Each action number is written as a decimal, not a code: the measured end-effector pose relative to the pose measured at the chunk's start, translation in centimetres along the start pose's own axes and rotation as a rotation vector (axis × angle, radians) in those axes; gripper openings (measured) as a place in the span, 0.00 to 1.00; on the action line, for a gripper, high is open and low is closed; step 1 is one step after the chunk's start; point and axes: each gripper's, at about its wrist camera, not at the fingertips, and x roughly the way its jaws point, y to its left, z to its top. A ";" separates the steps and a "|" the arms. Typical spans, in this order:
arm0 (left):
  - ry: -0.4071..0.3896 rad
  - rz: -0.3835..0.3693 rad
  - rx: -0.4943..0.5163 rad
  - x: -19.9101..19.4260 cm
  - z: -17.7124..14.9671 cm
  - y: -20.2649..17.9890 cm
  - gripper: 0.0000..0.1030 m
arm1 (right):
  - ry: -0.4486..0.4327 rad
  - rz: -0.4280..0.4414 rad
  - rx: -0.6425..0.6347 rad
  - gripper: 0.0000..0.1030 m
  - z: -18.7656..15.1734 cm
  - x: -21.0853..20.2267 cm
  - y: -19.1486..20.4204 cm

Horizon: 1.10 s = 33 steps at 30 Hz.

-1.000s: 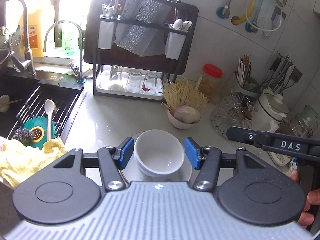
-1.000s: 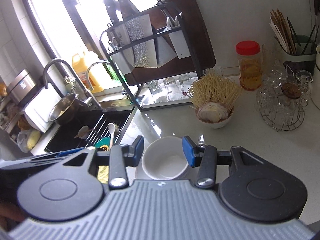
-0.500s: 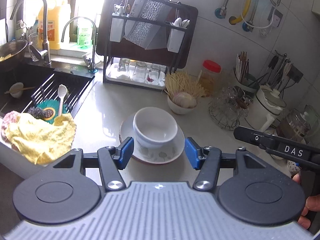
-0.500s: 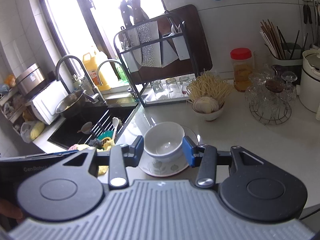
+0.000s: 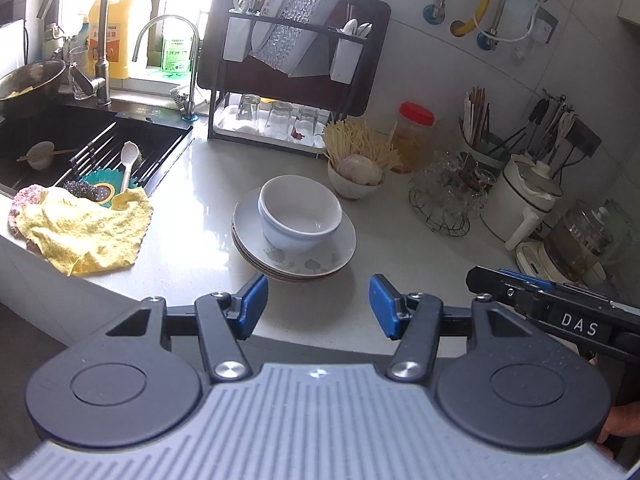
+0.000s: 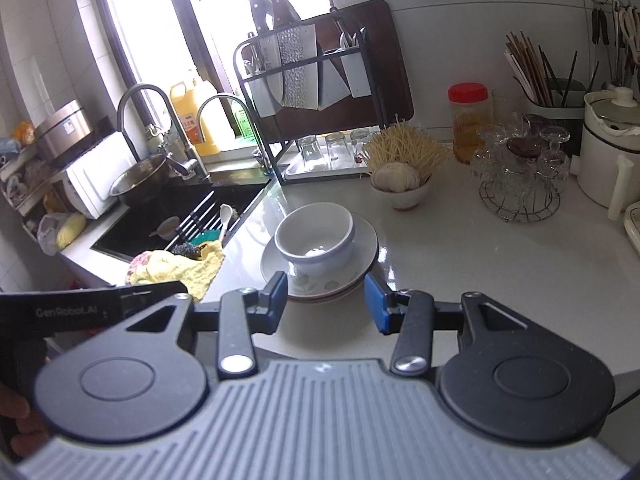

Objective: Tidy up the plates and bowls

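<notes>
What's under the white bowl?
The white bowl sits on a stack of plates with leaf patterns. How many plates there are, and the counter underneath, can't be seen.

You have drawn both claws back from the stacked white bowl [image 5: 300, 213]: a second ago it sat between the left claw [image 5: 318, 306] pads; now it and the plates [image 5: 294, 258] lie mid-frame, clear of the right claw [image 6: 326, 302] too.

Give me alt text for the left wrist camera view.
A white bowl sits on stacked plates on a pale kitchen counter, beyond the open, empty left gripper. A yellow cloth lies left by the sink.
</notes>
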 end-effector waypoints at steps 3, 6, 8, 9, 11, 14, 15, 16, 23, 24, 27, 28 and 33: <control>-0.002 0.002 -0.004 -0.3 -0.3 -0.1 0.60 | 0.000 0.008 0.002 0.45 -0.1 -0.7 0.2; -0.003 -0.001 -0.011 -0.6 -0.5 -0.1 0.60 | -0.006 0.012 -0.018 0.45 0.0 -1.2 0.5; 0.003 0.000 -0.011 -0.7 -0.6 0.0 0.60 | -0.010 0.011 -0.027 0.45 0.0 -1.3 0.7; 0.005 0.001 -0.012 -0.7 -0.6 0.0 0.60 | -0.011 0.009 -0.028 0.45 0.0 -1.4 0.7; 0.009 0.001 -0.012 -0.8 -0.7 0.1 0.60 | -0.014 0.002 -0.029 0.45 -0.1 -1.3 0.8; 0.009 -0.002 -0.004 -0.7 -0.6 0.0 0.60 | -0.011 -0.006 -0.019 0.45 -0.2 -1.2 0.6; 0.011 -0.002 -0.002 -0.6 -0.6 0.0 0.60 | -0.010 -0.011 -0.018 0.45 -0.3 -1.2 0.5; 0.012 -0.003 -0.001 -0.5 -0.6 0.0 0.60 | -0.010 -0.012 -0.016 0.45 -0.3 -1.2 0.5; 0.030 -0.013 0.036 -0.4 -0.4 -0.1 0.60 | -0.009 -0.023 -0.002 0.45 -0.7 -0.8 0.8; 0.034 -0.013 0.041 -0.4 -0.4 -0.1 0.60 | -0.009 -0.021 0.003 0.45 -0.8 -0.8 0.8; 0.042 -0.017 0.047 -0.4 -0.6 0.0 0.61 | -0.005 -0.022 -0.002 0.45 -1.0 -0.8 0.9; 0.043 -0.017 0.048 -0.3 -0.7 0.0 0.61 | -0.005 -0.027 -0.009 0.45 -1.1 -0.9 1.0; 0.041 -0.021 0.047 -0.4 -0.6 -0.1 0.63 | -0.008 -0.043 -0.016 0.45 -0.9 -1.2 0.8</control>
